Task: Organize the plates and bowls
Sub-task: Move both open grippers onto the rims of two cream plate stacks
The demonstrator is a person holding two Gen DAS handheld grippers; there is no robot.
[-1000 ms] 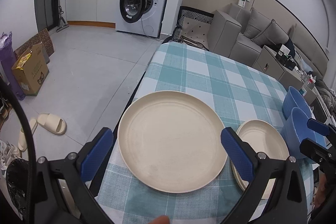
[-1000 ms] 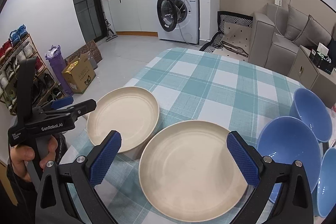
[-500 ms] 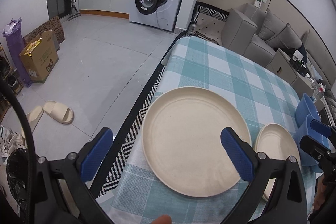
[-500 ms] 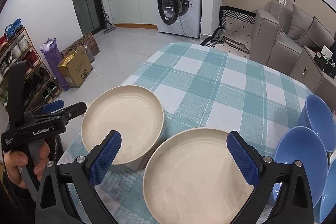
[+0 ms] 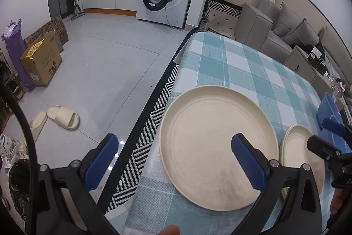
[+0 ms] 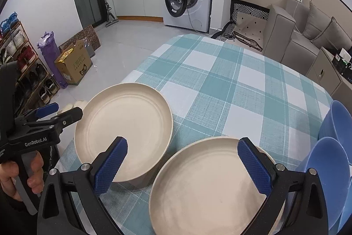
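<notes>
Two cream plates lie side by side on the checked tablecloth. The left plate [image 5: 216, 147] [image 6: 125, 124] sits near the table's left edge. My left gripper [image 5: 175, 160] [image 6: 59, 111] is open and holds nothing; its right finger hovers over that plate and its left finger hangs past the table edge. The right plate [image 6: 209, 186] [image 5: 301, 153] lies under my right gripper [image 6: 182, 165], which is open and empty above the plate's near half. Several blue bowls [image 6: 338, 122] [image 5: 327, 107] stand to the right of the plates.
The tablecloth [image 6: 220, 85] stretches bare toward the far edge. A hand [image 6: 19, 175] holds the left gripper's handle. Left of the table are a striped rug [image 5: 151, 124], slippers [image 5: 63, 118] and a cardboard box [image 5: 41, 61]. A sofa [image 6: 297, 41] stands behind.
My left gripper has shifted left, so the left plate now sits right of centre and one finger is off the table. My right gripper has drawn back a little over the right plate.
</notes>
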